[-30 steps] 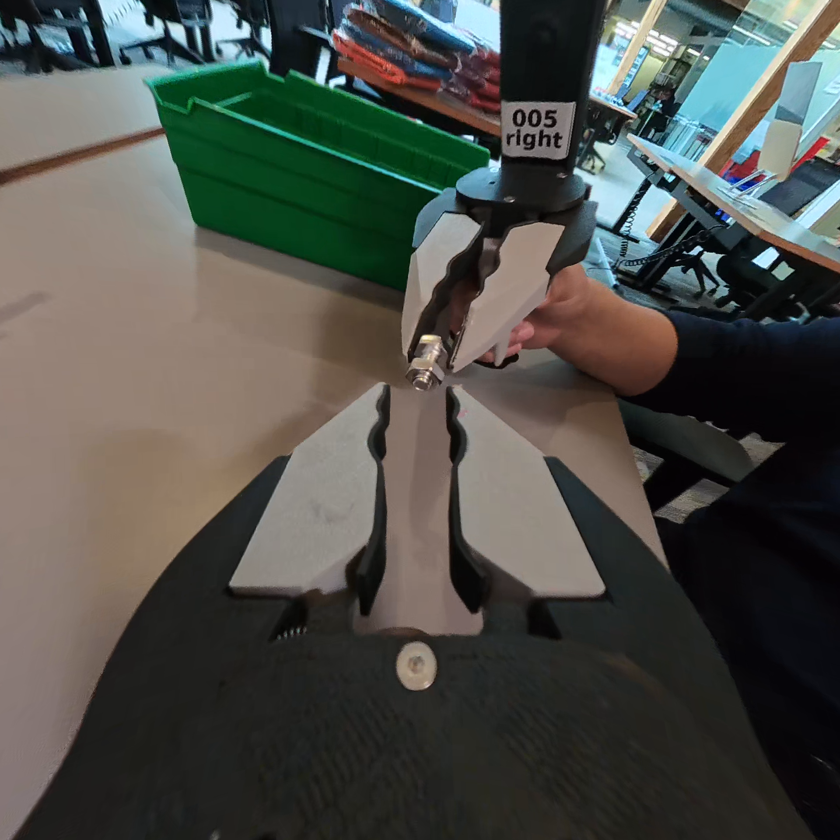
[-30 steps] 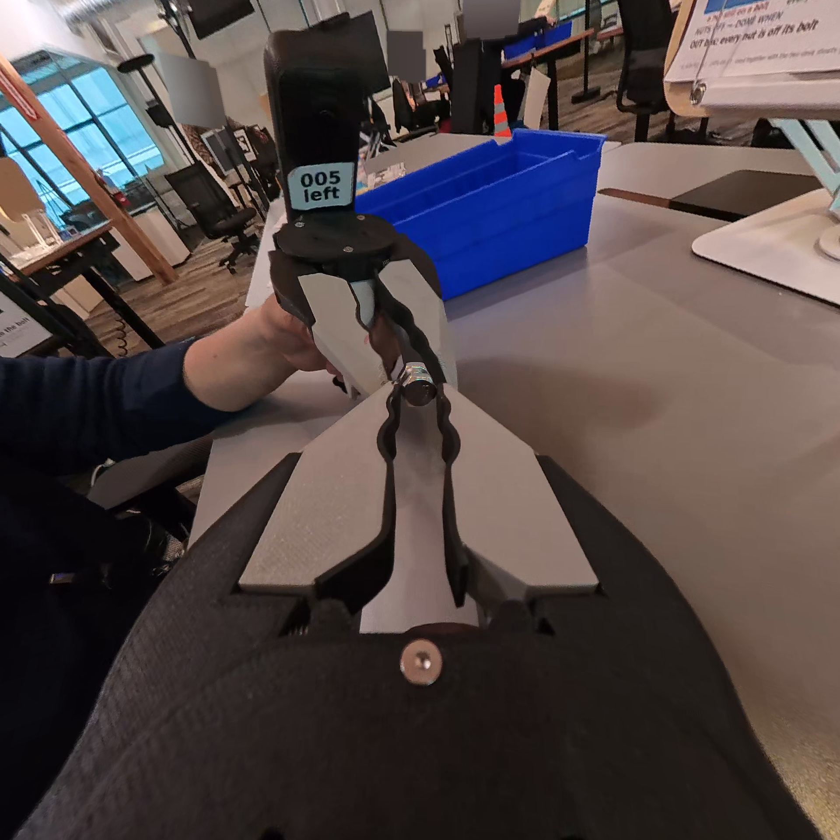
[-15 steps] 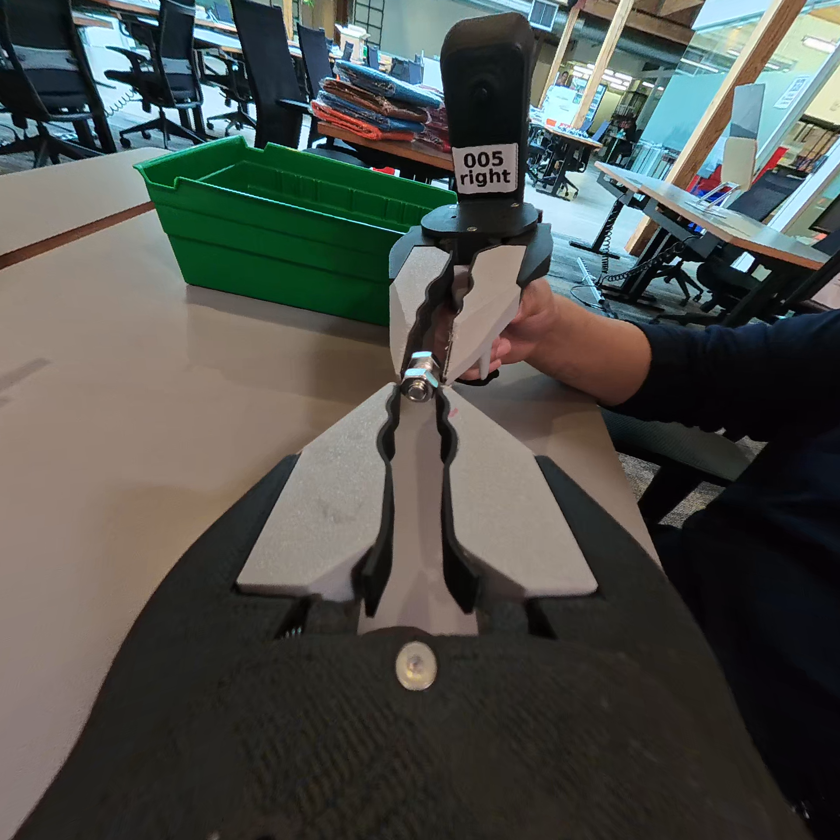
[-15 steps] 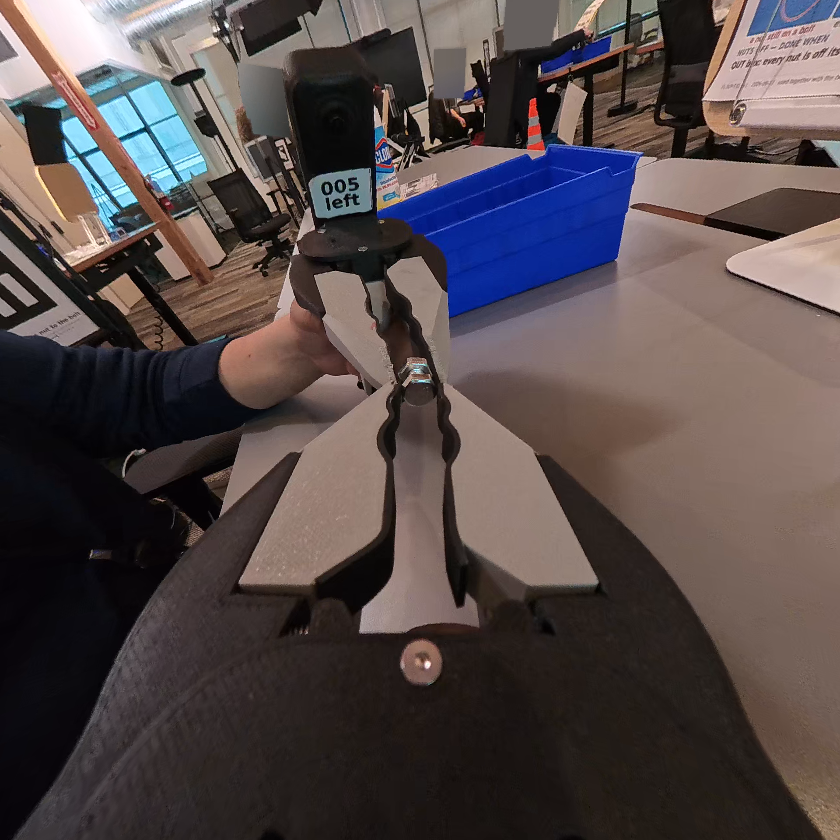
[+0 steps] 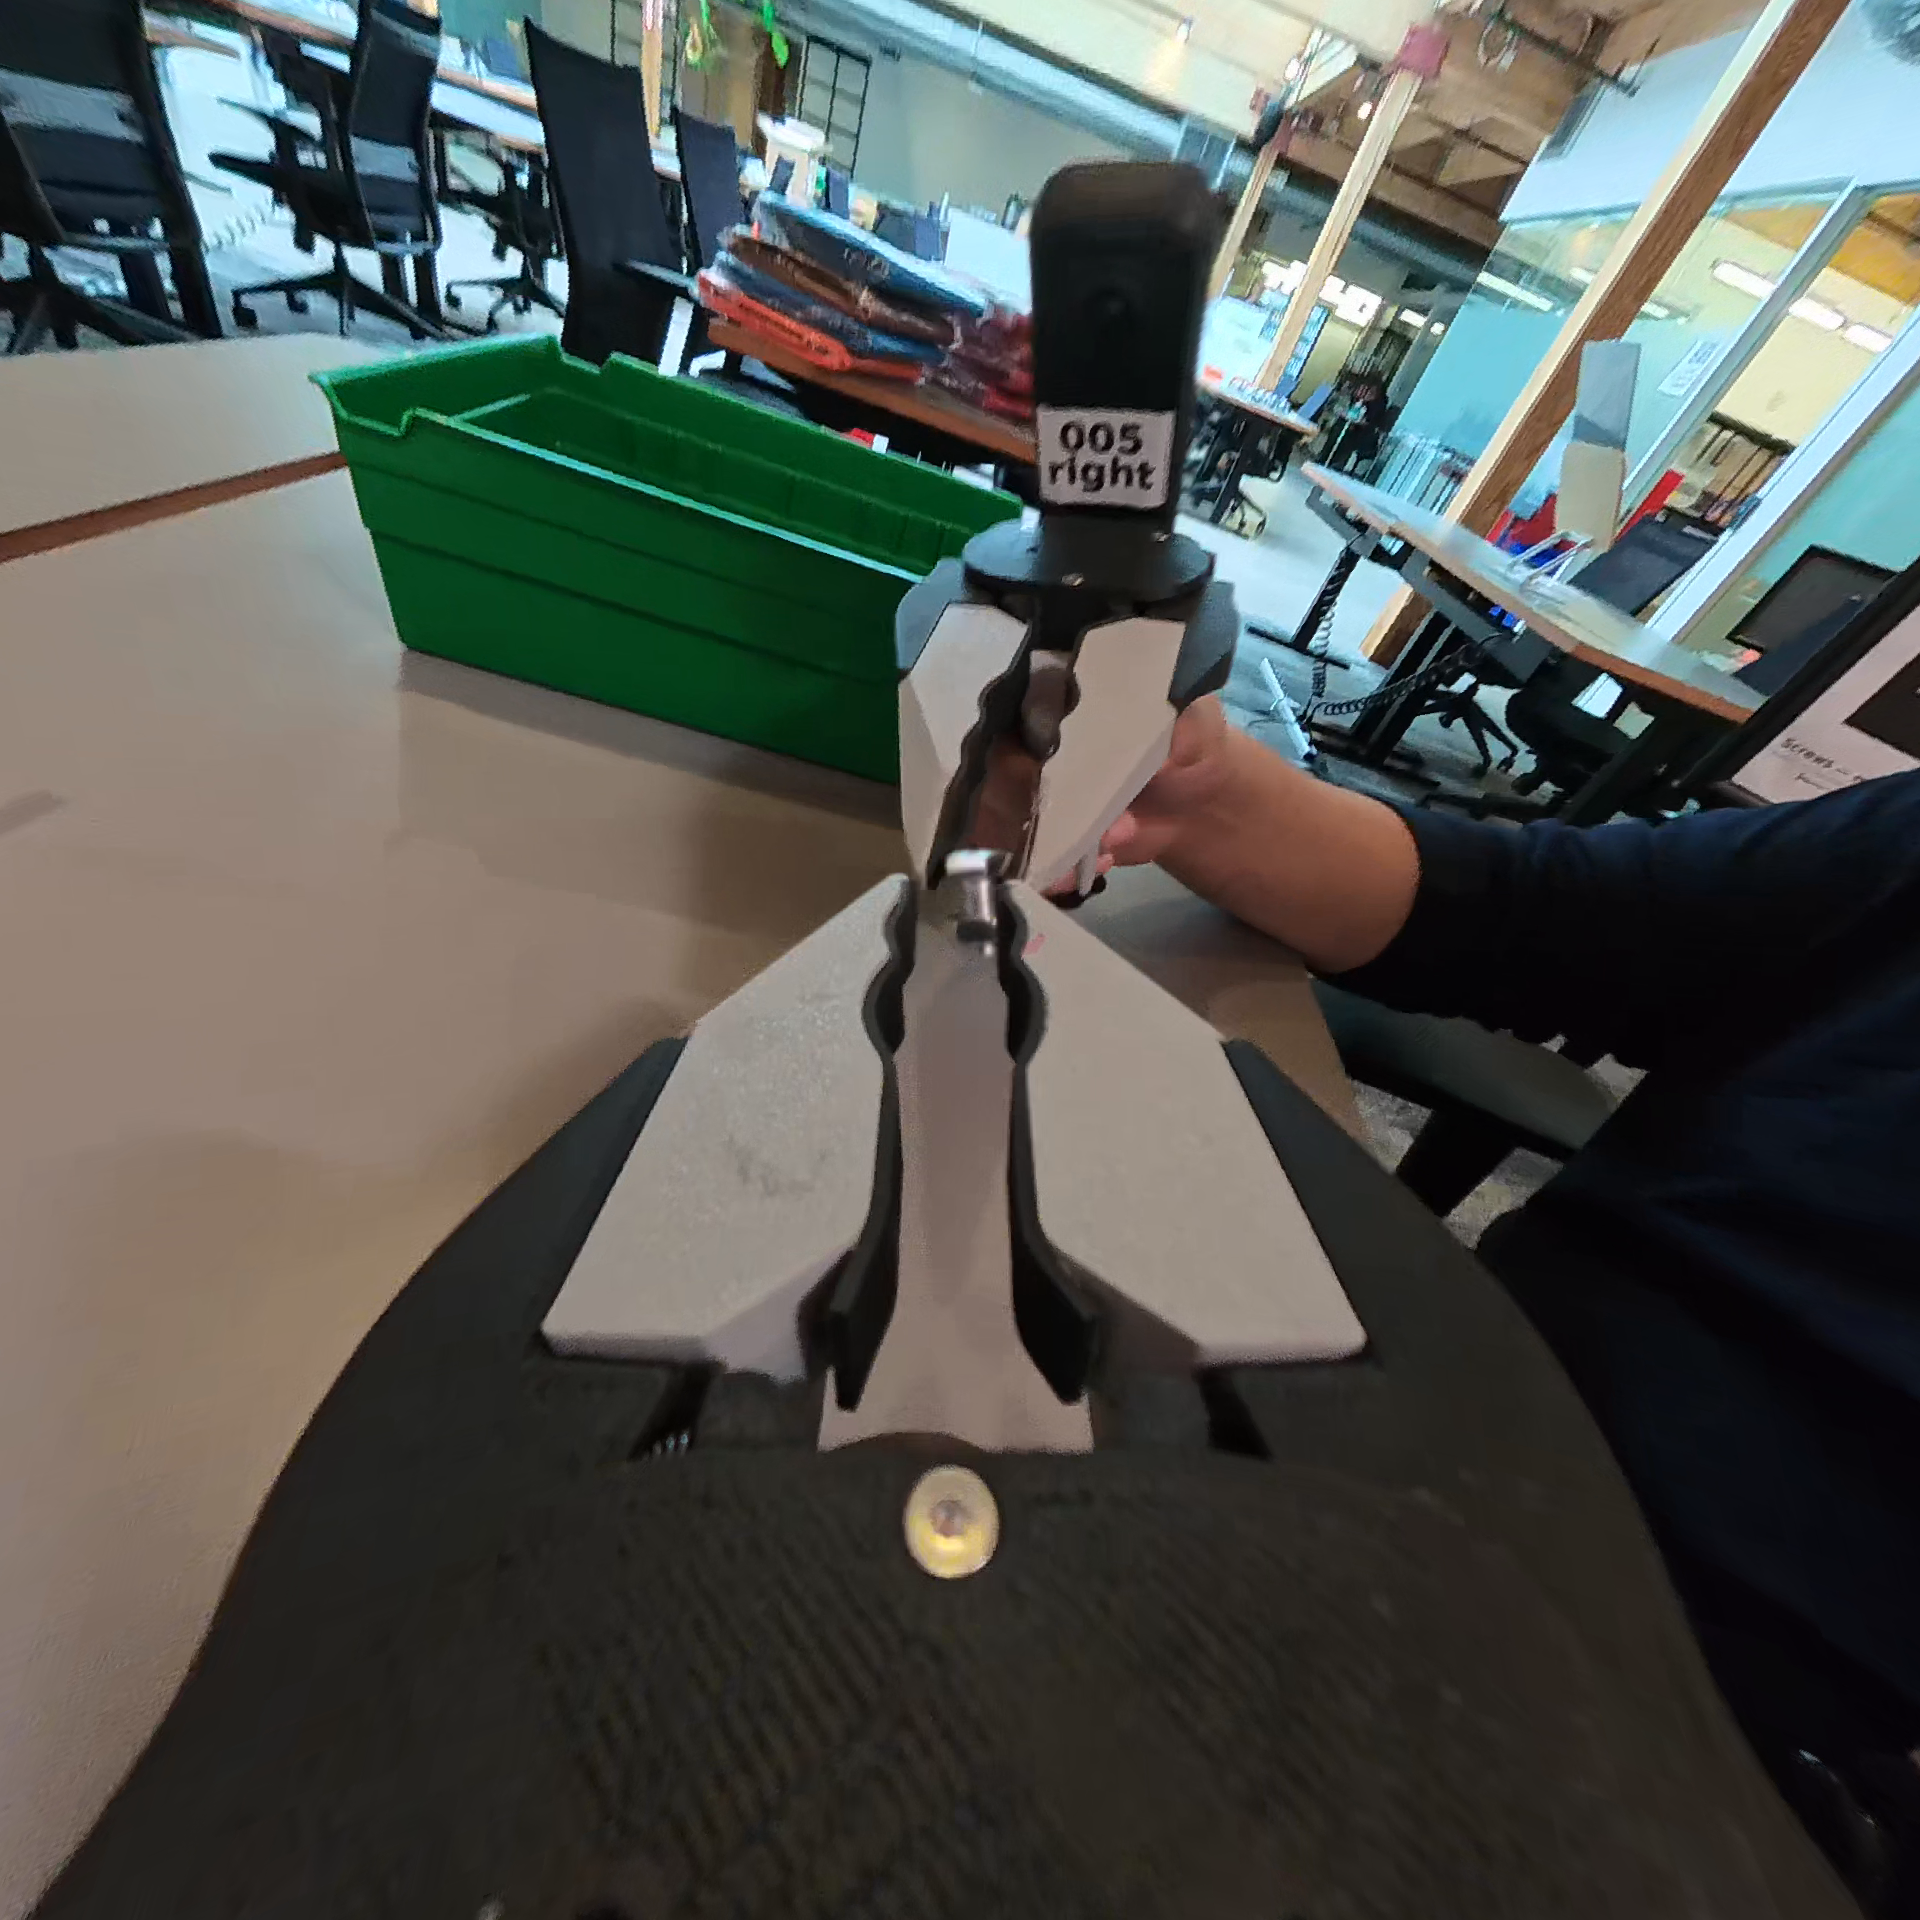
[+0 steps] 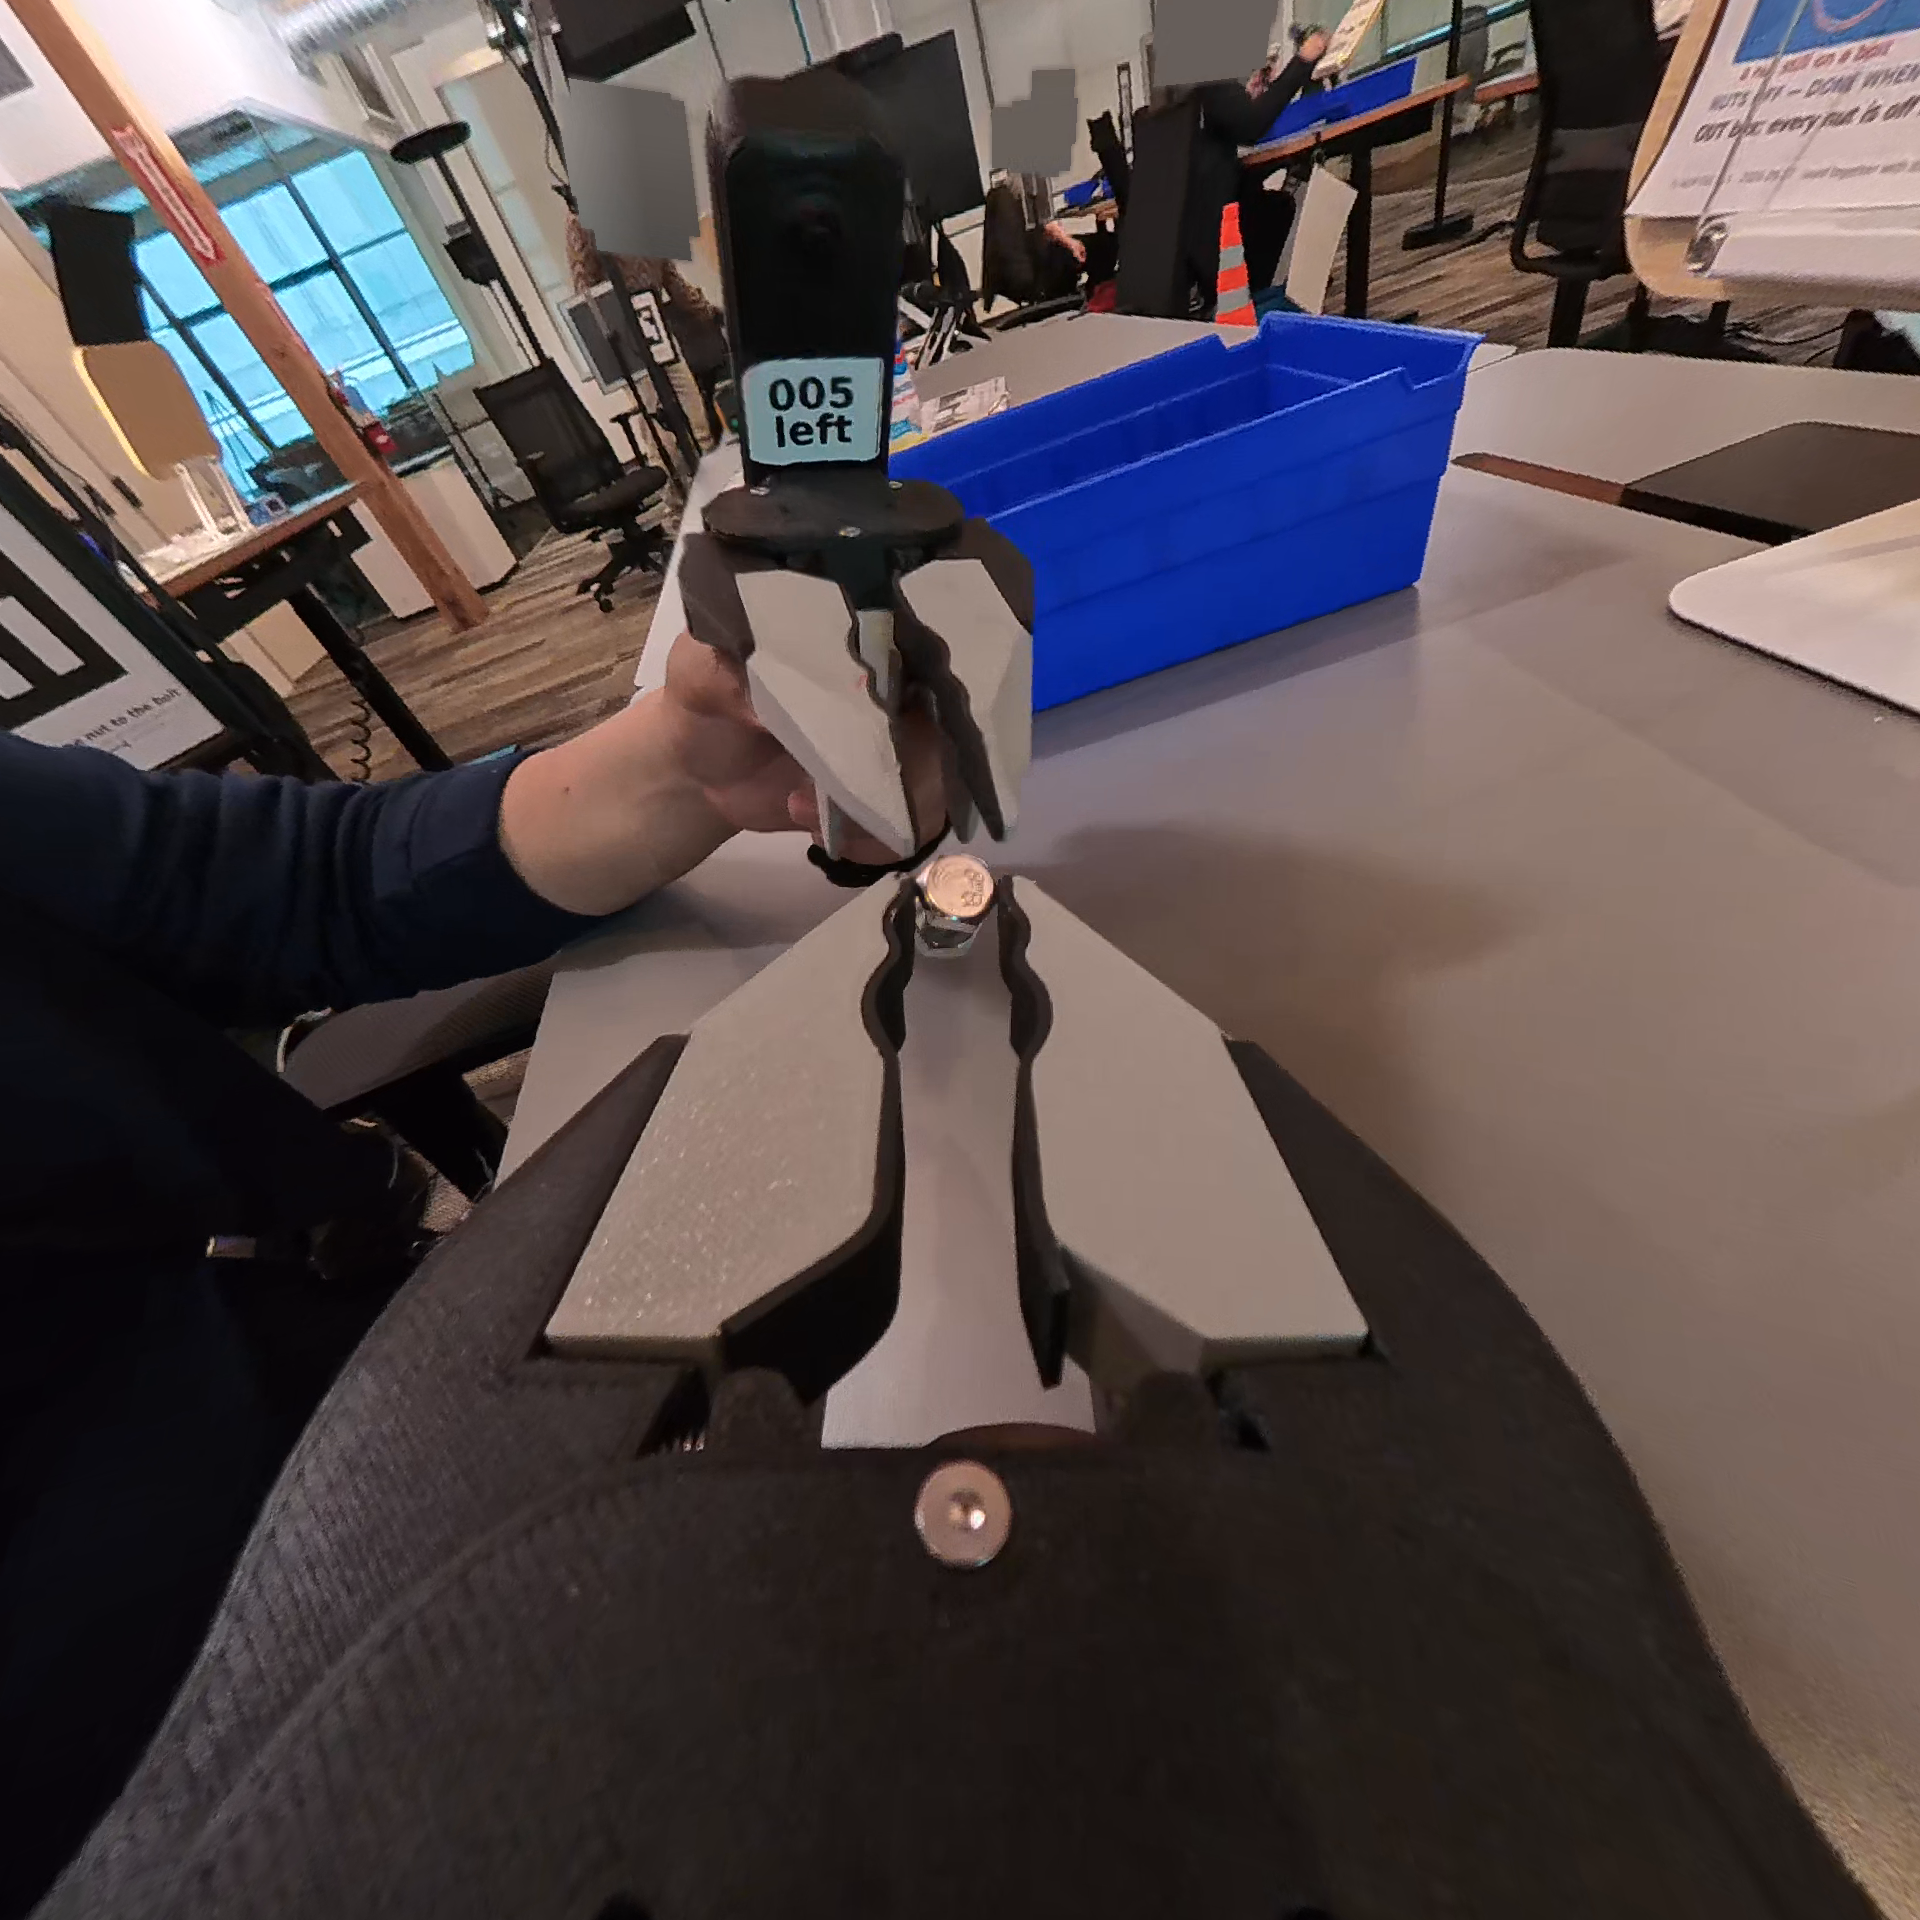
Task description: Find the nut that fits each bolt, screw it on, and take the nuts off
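A silver hex bolt (image 6: pixel 956 885) with a nut (image 6: pixel 945 940) just under its head sits between the tips of my right gripper (image 6: pixel 953 902), which is shut on it above the grey table (image 6: pixel 1455 935). My left gripper (image 6: pixel 914 836) faces it, tips just above and behind the bolt head. In the left wrist view the bolt (image 5: pixel 975 904) is blurred and lies right at the tips of my left gripper (image 5: pixel 958 896), whose jaws stand narrowly apart. I cannot tell whether they grip it. The right gripper (image 5: pixel 1003 878) stands opposite.
A green bin (image 5: pixel 623 582) stands on the table (image 5: pixel 312 935) behind the grippers in the left wrist view. A blue bin (image 6: pixel 1226 520) stands behind in the right wrist view, and a white base (image 6: pixel 1818 613) lies at the far right. The person's arms hold both grippers. Both grippers' tips are close together, under 4 cm apart.
My left jaws have narrowed around the bolt's place. Both views have tilted upward. The bolt now shows its hex head in the right wrist view, and the left gripper's tips sit higher against it.
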Demonstrator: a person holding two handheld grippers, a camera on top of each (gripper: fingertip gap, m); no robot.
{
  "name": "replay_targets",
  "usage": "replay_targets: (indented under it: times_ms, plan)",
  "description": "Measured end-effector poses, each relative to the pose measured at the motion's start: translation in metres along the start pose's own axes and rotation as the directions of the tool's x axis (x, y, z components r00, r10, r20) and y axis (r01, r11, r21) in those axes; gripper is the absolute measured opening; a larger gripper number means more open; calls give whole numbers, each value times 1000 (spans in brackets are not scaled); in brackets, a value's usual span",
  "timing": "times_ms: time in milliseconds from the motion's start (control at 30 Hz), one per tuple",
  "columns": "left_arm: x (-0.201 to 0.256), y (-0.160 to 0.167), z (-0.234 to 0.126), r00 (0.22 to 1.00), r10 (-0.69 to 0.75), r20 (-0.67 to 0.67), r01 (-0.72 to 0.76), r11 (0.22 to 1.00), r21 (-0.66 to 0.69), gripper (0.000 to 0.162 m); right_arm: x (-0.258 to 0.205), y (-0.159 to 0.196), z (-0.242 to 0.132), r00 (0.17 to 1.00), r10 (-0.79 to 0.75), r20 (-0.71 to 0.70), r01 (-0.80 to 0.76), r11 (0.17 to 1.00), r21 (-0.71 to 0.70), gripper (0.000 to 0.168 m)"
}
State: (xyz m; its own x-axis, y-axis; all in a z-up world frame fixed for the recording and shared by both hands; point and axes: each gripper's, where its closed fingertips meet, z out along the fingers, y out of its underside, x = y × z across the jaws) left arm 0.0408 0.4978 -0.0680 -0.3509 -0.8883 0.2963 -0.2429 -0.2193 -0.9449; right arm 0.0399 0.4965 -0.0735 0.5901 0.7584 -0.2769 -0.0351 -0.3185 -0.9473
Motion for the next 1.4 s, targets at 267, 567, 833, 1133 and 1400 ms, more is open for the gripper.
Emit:
replay_targets:
  times_ms: [267,567,833,1133,1400]
  plan:
    - [3,18,11,998,-50,-42,46,995,-83,25,0,-12,-5,1000,9,-8,-9,998,69,13]
    - [6,4,12,995,-76,-71,78,997,26,14,-1,-11,-1,1000,-6,-15,7,997,71,13]
    - [11,4,6,997,66,-29,-67,997,-23,13,-9,-5,0,998,14,55,-16,999,37,13]
    - [17,16,5,995,41,-87,-49,994,-97,14,-16,10,1,996,-32,83,38,997,-66,13]
    - [21,21,8,993,49,-103,-62,990,-127,14,-21,24,3,992,-76,98,90,985,-148,13]
